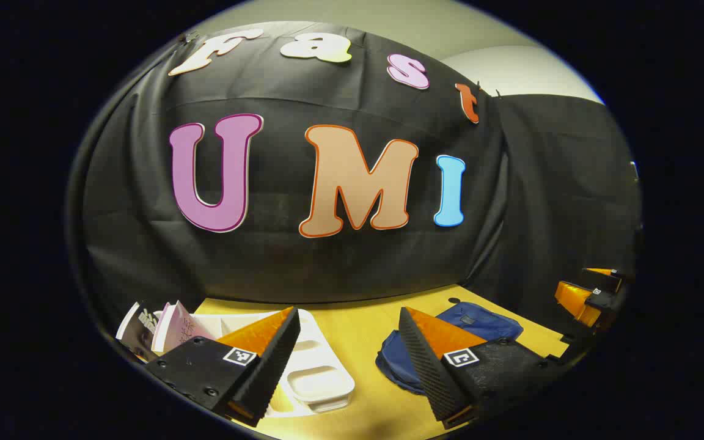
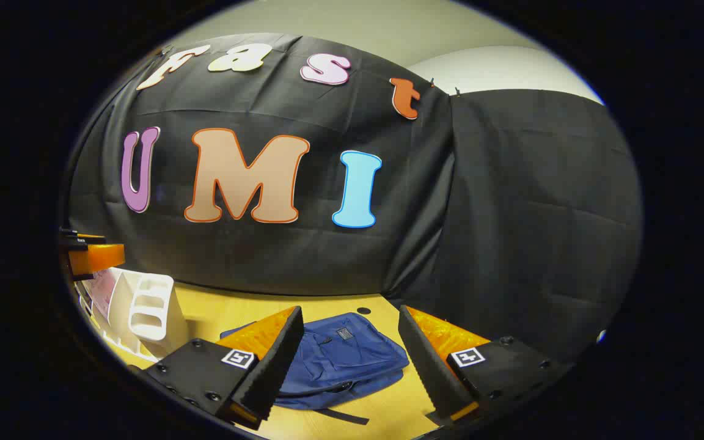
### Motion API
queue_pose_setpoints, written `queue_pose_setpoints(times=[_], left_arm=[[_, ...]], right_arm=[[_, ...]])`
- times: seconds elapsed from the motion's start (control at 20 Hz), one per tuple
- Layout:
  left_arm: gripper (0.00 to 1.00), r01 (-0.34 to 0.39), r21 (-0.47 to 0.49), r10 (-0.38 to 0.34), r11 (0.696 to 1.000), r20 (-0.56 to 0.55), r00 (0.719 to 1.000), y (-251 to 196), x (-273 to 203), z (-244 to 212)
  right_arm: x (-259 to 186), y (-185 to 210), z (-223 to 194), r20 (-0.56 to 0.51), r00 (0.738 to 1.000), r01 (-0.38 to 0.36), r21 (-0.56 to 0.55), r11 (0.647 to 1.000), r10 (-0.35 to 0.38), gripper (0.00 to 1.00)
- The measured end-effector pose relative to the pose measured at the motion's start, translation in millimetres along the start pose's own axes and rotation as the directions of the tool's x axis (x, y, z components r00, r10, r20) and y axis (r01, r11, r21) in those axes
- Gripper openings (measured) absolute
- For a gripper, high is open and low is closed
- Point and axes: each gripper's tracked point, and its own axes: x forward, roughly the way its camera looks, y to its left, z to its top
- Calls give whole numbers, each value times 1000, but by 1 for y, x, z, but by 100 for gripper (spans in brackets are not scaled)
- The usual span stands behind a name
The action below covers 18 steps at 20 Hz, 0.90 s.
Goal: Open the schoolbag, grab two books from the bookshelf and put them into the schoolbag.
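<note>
Schoolbag (image 2: 333, 360): blue, flat on table (image 2: 217, 308), apparently unopened. Bookshelf (image 1: 315, 366): white, books (image 1: 172, 327) leaning. Left gripper (image 1: 349, 351), right gripper (image 2: 349, 351): spread wide, holding nothing.

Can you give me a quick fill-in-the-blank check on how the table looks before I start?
1. The schoolbag lying on the table is ___ in colour.
2. The books stand in a ___ rack.
3. Both the left hand-held gripper and the right hand-held gripper have their jaws ___.

Missing words: blue; white; open
</note>
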Motion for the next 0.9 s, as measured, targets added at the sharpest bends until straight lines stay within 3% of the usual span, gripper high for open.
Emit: queue_pose_setpoints(times=[0.9], left_arm=[[95,-143,19,143,990,-33,989,25,-36,-13]], right_arm=[[4,18,-26,-29,989,-146,-71,987,144,100]])
